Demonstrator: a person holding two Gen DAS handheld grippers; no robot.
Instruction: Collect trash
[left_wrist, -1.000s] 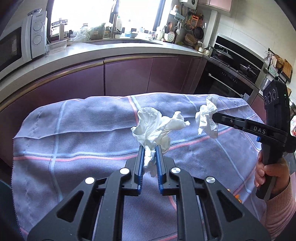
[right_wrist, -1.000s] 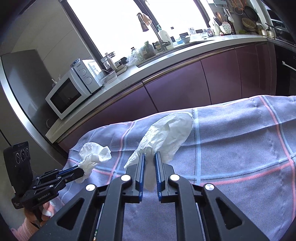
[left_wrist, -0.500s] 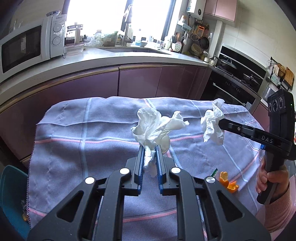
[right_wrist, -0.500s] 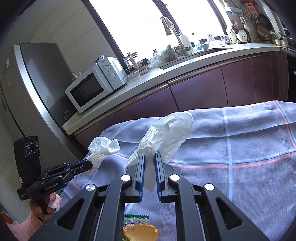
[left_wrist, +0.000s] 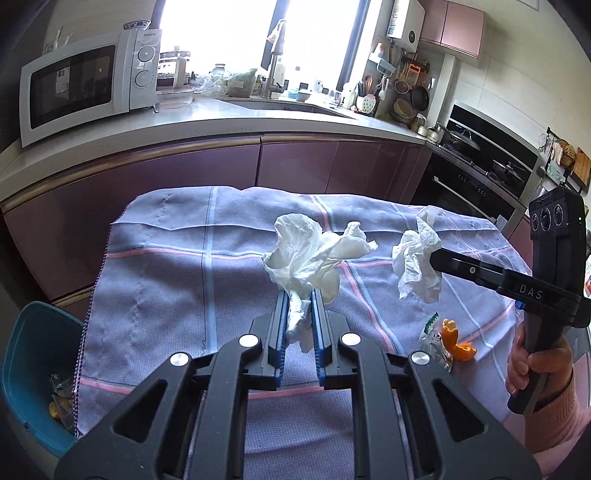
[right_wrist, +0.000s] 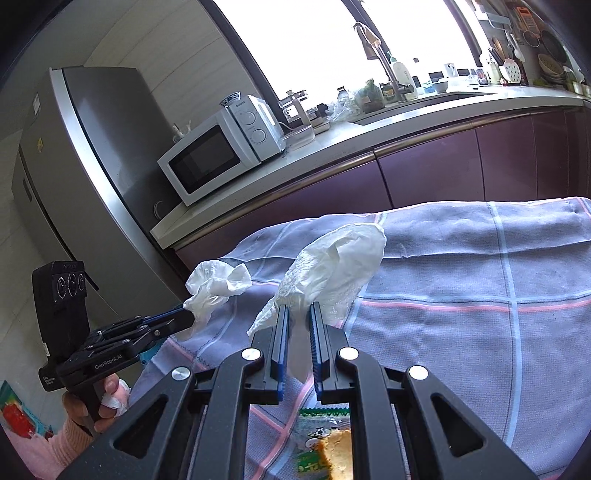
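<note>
Two crumpled white tissues are in hand, one per gripper, both lifted clear of the table. My left gripper (left_wrist: 300, 295) has its blue-padded jaws drawn narrow on the first tissue (left_wrist: 310, 254), which fans out above the fingertips. My right gripper (right_wrist: 295, 312) is likewise pinched narrow on the second tissue (right_wrist: 332, 269); in the left wrist view the same tissue hangs from its tips at the right.

The checked cloth (left_wrist: 166, 273) covers the table beneath both grippers. On it, near the right edge, lie one piece of orange peel (left_wrist: 456, 338) and one clear wrapper (left_wrist: 432, 338), touching each other. The right wrist view shows one green snack wrapper (right_wrist: 321, 439) below the jaws, partly hidden.

One teal bin (left_wrist: 29, 365) stands beside the table's left edge, with some rubbish visible inside. One microwave (left_wrist: 88, 85) sits on the counter behind.
</note>
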